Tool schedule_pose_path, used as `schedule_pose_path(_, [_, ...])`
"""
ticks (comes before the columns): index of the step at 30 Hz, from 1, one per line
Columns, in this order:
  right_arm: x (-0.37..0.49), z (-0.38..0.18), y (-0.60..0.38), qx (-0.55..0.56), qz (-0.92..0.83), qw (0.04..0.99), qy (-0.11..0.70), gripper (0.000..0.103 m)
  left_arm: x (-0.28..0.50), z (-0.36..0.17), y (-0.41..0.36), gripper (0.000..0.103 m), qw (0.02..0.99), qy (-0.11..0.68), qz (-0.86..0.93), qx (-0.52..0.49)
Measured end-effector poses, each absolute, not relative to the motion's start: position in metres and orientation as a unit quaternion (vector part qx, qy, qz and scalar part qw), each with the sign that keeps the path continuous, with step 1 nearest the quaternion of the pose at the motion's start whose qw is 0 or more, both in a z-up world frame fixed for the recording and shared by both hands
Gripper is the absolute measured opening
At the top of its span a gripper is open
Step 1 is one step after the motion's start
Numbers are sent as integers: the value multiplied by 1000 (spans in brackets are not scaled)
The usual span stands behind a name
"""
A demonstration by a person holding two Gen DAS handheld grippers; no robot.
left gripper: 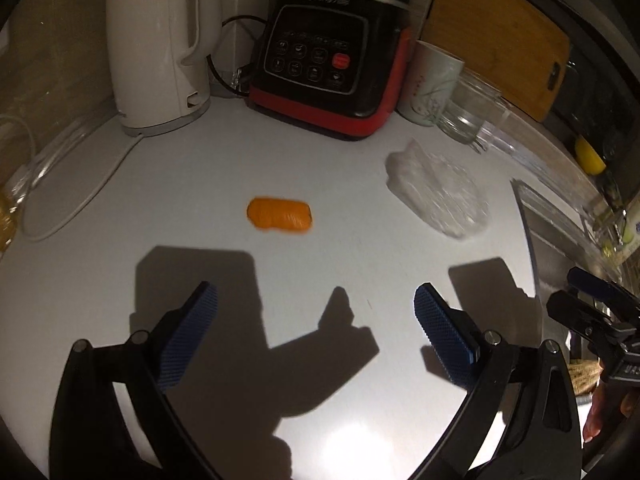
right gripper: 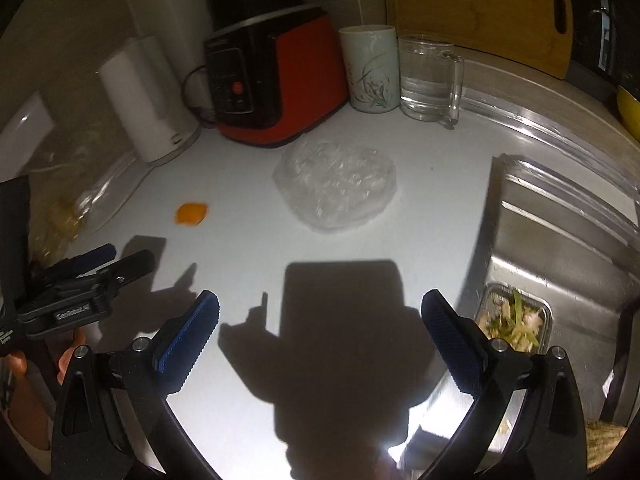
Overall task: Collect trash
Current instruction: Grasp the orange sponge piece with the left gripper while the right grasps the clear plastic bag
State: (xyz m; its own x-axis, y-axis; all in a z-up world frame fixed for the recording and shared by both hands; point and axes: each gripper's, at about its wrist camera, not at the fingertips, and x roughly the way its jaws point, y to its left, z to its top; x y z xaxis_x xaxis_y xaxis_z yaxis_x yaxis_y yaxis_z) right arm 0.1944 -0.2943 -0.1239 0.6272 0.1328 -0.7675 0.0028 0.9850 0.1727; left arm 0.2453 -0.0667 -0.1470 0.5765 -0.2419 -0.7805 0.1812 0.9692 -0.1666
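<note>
2 scraps [left gripper: 279, 215] [right gripper: 335, 184] ahead of jaws

Orange peel [left gripper: 279, 214], red-black cooker [left gripper: 328, 64], white kettle [left gripper: 154, 44], blue-padded tongs [left gripper: 316, 336]

1 orange peel [left gripper: 279, 215], 1 crumpled plastic wrap [left gripper: 438, 192], perhaps 2 cups [right gripper: 370, 70].

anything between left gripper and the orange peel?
Nothing solid. In the left wrist view, only bare white counter with the gripper's shadow lies between the open left gripper and the orange peel.
</note>
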Motion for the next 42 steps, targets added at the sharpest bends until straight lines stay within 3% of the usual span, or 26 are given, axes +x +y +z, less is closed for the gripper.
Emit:
schedule_pose_path(9, [275, -145, -295, 67, 15, 893, 444, 100, 305, -177, -70, 94, 884, 453, -107, -42])
schedule_pose_path(13, [299, -153, -292, 58, 9, 892, 449, 100, 318, -189, -74, 78, 878, 466, -103, -43])
schedule_pose_path(21, [319, -170, -287, 54, 6, 887, 459, 100, 326, -190, -86, 75, 888, 451, -91, -2])
schedule_pose_path(26, [324, -175, -285, 47, 8, 887, 459, 100, 327, -189, -88, 64, 891, 446, -81, 13])
schedule_pose_path(30, [329, -176, -284, 42, 9, 887, 460, 98, 329, -190, -90, 48, 893, 443, -74, 23])
schedule_pose_path(33, [331, -177, -284, 46, 15, 884, 465, 74, 329, -189, -91, 27, 893, 442, -79, 23])
schedule_pose_path(34, [332, -177, -284, 49, 16, 883, 467, 61, 329, -189, -92, 20, 893, 442, -81, 23])
schedule_pose_path(36, [331, -177, -284, 47, 15, 883, 467, 45, 330, -189, -95, 15, 892, 442, -88, 25])
schedule_pose_path(38, [330, -176, -283, 48, 20, 882, 469, 16, 330, -190, -97, 13, 893, 440, -92, 31])
schedule_pose_path(42, [327, -175, -282, 50, 23, 881, 470, 12, 329, -190, -99, 11, 894, 437, -95, 38])
